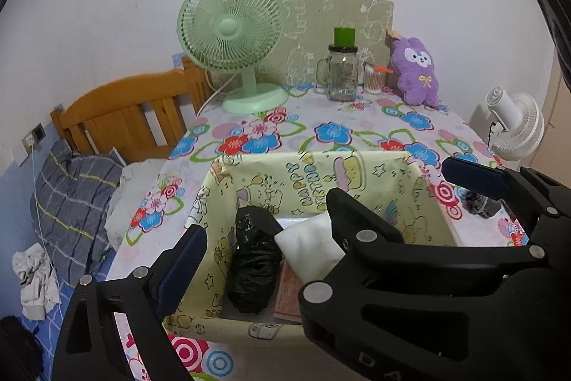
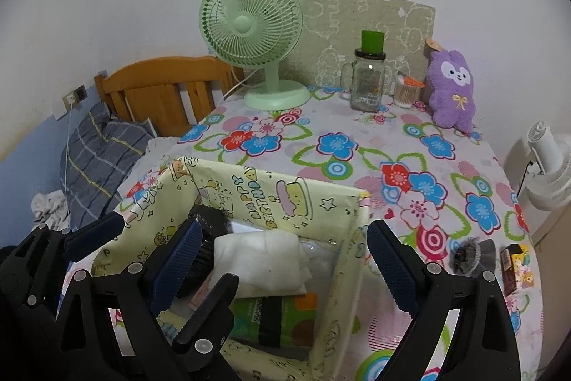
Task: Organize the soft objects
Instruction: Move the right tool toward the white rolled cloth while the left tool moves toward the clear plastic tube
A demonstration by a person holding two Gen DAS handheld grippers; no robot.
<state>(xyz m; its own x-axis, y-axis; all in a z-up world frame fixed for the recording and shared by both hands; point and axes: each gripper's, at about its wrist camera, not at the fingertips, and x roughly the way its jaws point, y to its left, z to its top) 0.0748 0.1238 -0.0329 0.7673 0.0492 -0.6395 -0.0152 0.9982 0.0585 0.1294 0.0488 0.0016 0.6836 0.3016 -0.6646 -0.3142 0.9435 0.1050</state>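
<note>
A yellow cartoon-print box stands on the flowered tablecloth. Inside lie a black plastic bundle, a white soft pad and a green packet. My left gripper hangs open over the box, with its left pad at the left wall. My right gripper is open above the white pad, touching nothing. The two grippers overlap, and each has one finger between the other's. A purple plush leans at the back right. A small dark cloth lies right of the box.
A green fan, a glass jar with a green lid and a cotton-swab tub line the back of the table. A small printed packet lies near the right edge. A white fan stands beyond it. A bed with a wooden headboard is on the left.
</note>
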